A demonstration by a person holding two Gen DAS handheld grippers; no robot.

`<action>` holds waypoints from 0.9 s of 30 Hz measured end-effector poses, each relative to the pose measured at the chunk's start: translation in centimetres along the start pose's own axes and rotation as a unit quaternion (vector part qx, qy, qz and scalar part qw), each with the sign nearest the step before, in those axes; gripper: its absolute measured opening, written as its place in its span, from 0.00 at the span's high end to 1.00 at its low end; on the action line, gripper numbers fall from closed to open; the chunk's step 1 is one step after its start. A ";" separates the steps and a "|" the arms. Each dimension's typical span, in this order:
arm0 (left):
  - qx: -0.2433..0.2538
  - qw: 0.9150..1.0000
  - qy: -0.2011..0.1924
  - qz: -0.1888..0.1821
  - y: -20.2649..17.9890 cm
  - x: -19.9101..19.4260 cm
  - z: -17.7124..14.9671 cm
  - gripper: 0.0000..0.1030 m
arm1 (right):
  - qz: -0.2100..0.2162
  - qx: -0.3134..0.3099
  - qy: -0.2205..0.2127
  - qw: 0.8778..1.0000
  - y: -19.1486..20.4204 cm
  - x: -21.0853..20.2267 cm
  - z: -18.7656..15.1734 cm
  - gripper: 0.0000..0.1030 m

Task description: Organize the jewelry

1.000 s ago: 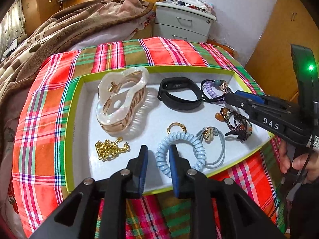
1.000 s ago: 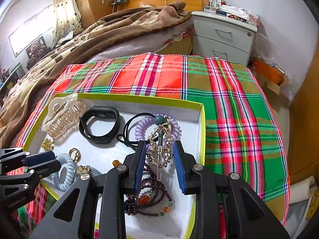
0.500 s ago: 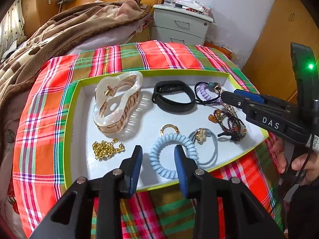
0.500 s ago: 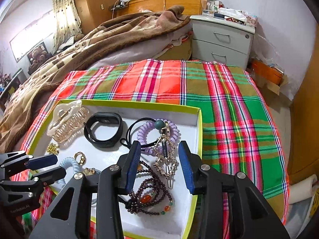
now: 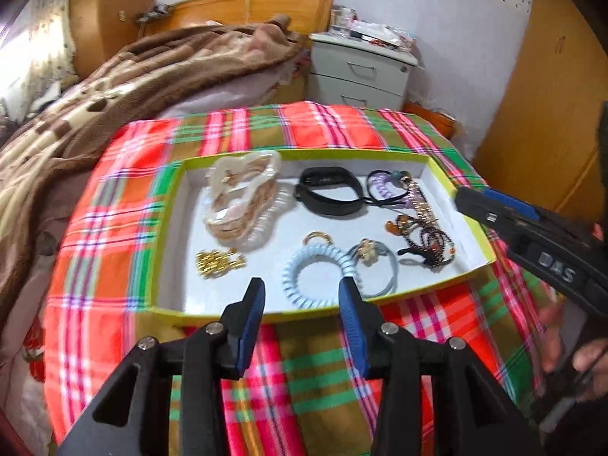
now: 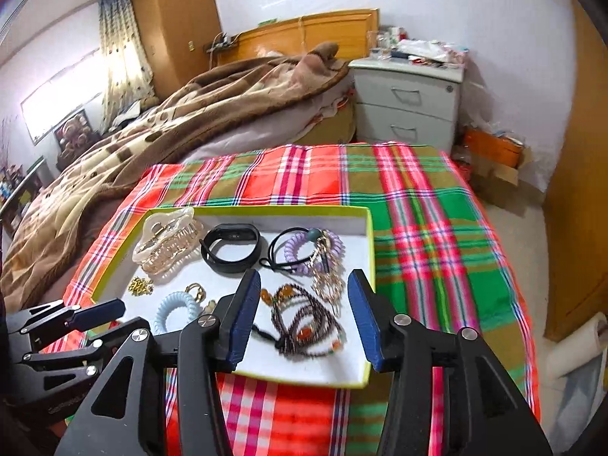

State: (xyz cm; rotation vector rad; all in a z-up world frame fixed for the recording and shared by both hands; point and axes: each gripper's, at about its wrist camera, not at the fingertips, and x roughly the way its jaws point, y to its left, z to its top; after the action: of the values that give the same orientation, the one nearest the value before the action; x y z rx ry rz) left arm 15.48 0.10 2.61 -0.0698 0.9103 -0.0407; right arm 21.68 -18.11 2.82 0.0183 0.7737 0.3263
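A white tray with a lime-green rim (image 5: 448, 182) (image 6: 370, 235) lies on a plaid cloth. It holds a pearly hair claw (image 5: 243, 197) (image 6: 163, 247), a black band (image 5: 328, 195) (image 6: 230, 247), a purple coil tie (image 5: 382, 188) (image 6: 300, 247), a gold metal clip (image 6: 328, 281), a dark bead bracelet (image 5: 427, 239) (image 6: 304, 323), a blue coil tie (image 5: 315, 277) (image 6: 171, 307), a gold ring (image 5: 317, 237), a grey hair tie (image 5: 376, 262) and a gold chain (image 5: 218, 262). My left gripper (image 5: 302, 296) is open and empty above the tray's near edge. My right gripper (image 6: 304, 288) is open and empty above the bracelet.
A bed with a brown blanket (image 6: 171, 121) lies behind the clothed table. A grey nightstand (image 6: 406, 102) stands at the back right. A wooden wardrobe (image 5: 532, 114) is at the right. A paper roll (image 6: 577, 345) lies on the floor.
Both grippers have pulled back and up from the tray, and their jaws have opened wider. The jewelry has stayed where it was.
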 end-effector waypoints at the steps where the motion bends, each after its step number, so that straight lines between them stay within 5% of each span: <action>1: -0.002 1.000 -0.007 0.007 0.0 -0.4 -0.2 0.59 | 0.000 0.001 -0.002 1.000 0.1 -0.4 -0.2 0.53; 12: -0.007 0.996 -0.059 0.065 -0.3 -4.0 -2.1 0.59 | -0.027 0.001 -0.024 0.999 1.9 -4.8 -3.5 0.53; 27: -0.002 0.997 -0.062 0.054 -1.1 -5.1 -3.4 0.59 | -0.036 0.009 -0.040 0.999 2.5 -6.6 -4.6 0.53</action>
State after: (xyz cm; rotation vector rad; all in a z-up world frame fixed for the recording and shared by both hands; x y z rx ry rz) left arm 9.63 -0.85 4.62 -0.0267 0.7882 0.0659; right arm 13.37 -18.15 4.40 0.0198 0.6963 0.2492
